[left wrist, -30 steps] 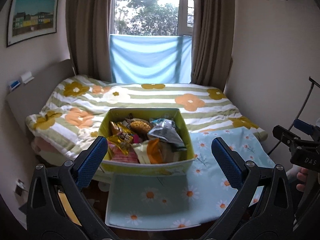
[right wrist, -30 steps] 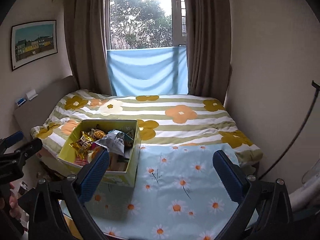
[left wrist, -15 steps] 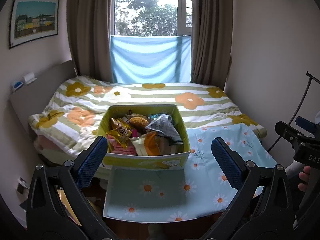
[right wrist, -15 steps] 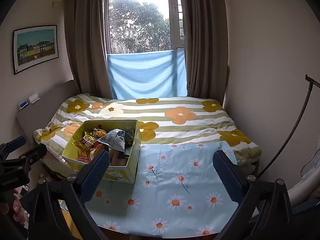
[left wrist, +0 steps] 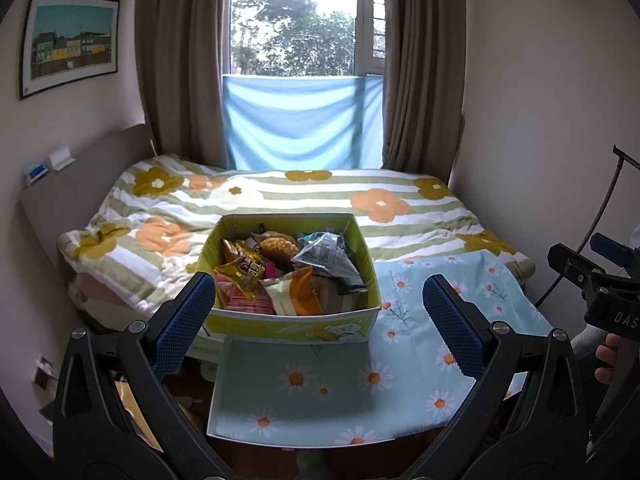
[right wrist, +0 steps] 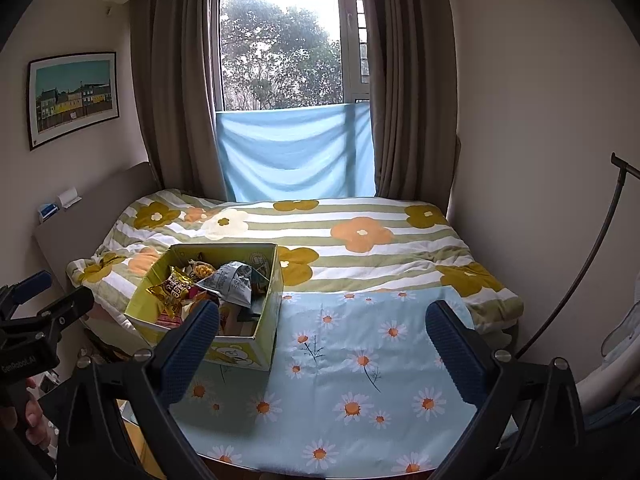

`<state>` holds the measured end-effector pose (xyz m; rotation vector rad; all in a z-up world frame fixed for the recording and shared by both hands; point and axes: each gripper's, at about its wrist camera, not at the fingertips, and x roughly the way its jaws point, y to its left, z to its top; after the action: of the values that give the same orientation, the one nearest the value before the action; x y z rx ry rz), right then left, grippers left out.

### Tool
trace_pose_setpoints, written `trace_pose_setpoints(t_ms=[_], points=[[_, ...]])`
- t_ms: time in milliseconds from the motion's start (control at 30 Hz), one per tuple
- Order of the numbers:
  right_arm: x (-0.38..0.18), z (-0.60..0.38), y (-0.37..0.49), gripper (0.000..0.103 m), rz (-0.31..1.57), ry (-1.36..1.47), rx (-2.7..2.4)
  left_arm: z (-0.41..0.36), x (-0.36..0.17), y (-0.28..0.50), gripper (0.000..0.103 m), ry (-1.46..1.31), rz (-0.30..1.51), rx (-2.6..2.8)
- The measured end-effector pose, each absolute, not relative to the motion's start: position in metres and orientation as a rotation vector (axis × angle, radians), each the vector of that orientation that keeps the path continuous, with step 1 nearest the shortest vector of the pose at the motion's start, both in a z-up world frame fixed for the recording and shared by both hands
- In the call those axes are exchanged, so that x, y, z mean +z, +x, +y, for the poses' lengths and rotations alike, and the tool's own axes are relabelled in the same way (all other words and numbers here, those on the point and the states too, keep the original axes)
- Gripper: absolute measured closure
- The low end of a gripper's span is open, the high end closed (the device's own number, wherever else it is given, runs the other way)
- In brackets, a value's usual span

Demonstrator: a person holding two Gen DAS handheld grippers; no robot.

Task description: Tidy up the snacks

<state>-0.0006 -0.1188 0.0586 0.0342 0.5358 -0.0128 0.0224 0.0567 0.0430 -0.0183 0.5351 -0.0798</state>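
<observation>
Seen from the left wrist, the left claw (left wrist: 318, 306) hangs with its two blue-padded fingers (left wrist: 182, 322) wide apart and nothing between them. Straight ahead, framed by those fingers, an open yellow-green cardboard box (left wrist: 294, 322) sits at the left end of a light blue daisy-print cloth (left wrist: 404, 344). The box is full of snack packets: a shiny gold wrapper (left wrist: 244, 270) at the left, a crumpled grey printed bag (left wrist: 326, 258) at the right, an orange-and-white pouch (left wrist: 298, 294) in front and a bag of yellow puffed pieces (left wrist: 278, 245) at the back. The cloth covers a flat surface at the foot of a bed with a green-and-white striped flower quilt (left wrist: 280, 200); whether that surface is a bench or the bed itself I cannot tell. At the right edge the right claw (left wrist: 592, 268) shows from the side, with a few fingertips of the person's hand (left wrist: 606, 360) below it.

From the right wrist, the right claw (right wrist: 322, 326) likewise stands open and empty, its blue pads (right wrist: 452, 344) well apart, above the bare stretch of the daisy cloth (right wrist: 360, 360). The snack box (right wrist: 240, 354) lies left of centre, partly behind the left finger, and its gold wrapper (right wrist: 174, 288) and grey bag (right wrist: 228, 282) show above the rim. The left claw (right wrist: 44, 308) enters at the left edge, with a hand (right wrist: 34, 420) beneath it. Behind the bed, brown curtains (right wrist: 176, 92) flank a window whose lower part carries a plain blue cloth (right wrist: 296, 152).
</observation>
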Motion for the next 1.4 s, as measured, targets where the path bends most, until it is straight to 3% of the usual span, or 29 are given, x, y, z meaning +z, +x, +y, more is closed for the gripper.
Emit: trace_pose_setpoints(t_ms=[1400], points=[[0.053,-0.125,0.012,0.000,0.563,0.058,-0.061,0.054,0.041,0.028,0.000,0.005,0.521,-0.066]])
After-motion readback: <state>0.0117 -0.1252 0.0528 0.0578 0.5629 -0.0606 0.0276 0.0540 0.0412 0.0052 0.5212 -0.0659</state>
